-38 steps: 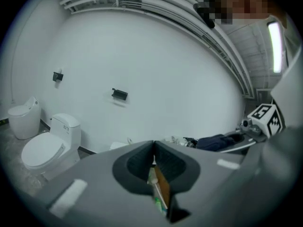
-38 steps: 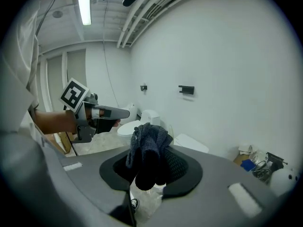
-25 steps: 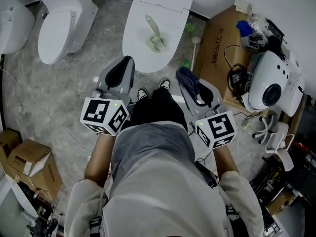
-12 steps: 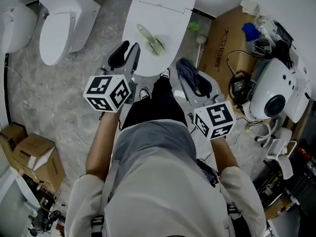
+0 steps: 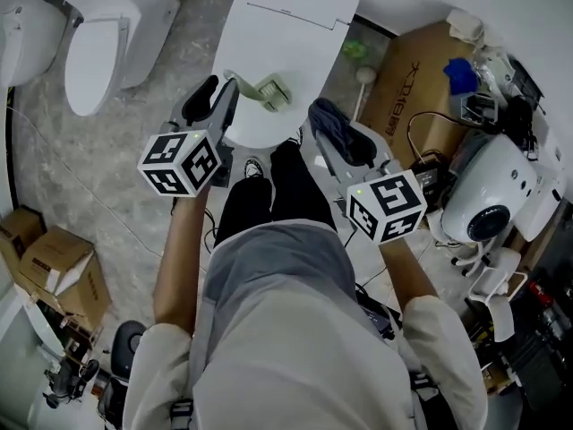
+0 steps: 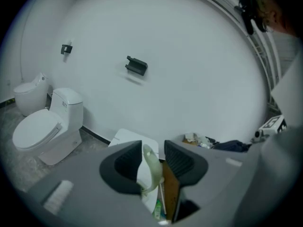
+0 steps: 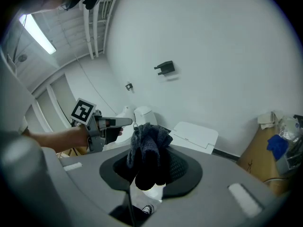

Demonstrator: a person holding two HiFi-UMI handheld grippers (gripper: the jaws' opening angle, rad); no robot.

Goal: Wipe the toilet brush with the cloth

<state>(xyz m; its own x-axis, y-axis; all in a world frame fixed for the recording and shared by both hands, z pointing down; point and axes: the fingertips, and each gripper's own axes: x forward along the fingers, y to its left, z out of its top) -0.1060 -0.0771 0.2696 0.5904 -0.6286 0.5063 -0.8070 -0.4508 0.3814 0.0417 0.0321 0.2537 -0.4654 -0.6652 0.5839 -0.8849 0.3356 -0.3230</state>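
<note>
Upward in frame, the left hand-held gripper [image 5: 224, 92] is reaching the brush [image 5: 273, 90], jaws apart around its handle. The right hand-held gripper [image 7: 154, 167] is clamping the cloth [image 7: 147, 145]. Closing squarely mid-handle should steady wiping.

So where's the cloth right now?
The cloth is pinched in the right gripper, right of centre in the head view, just beside the white toilet where the toilet brush lies.

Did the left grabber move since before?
Yes. The left gripper went forward, toward the white toilet lid; its jaws now flank the toilet brush handle.
</note>
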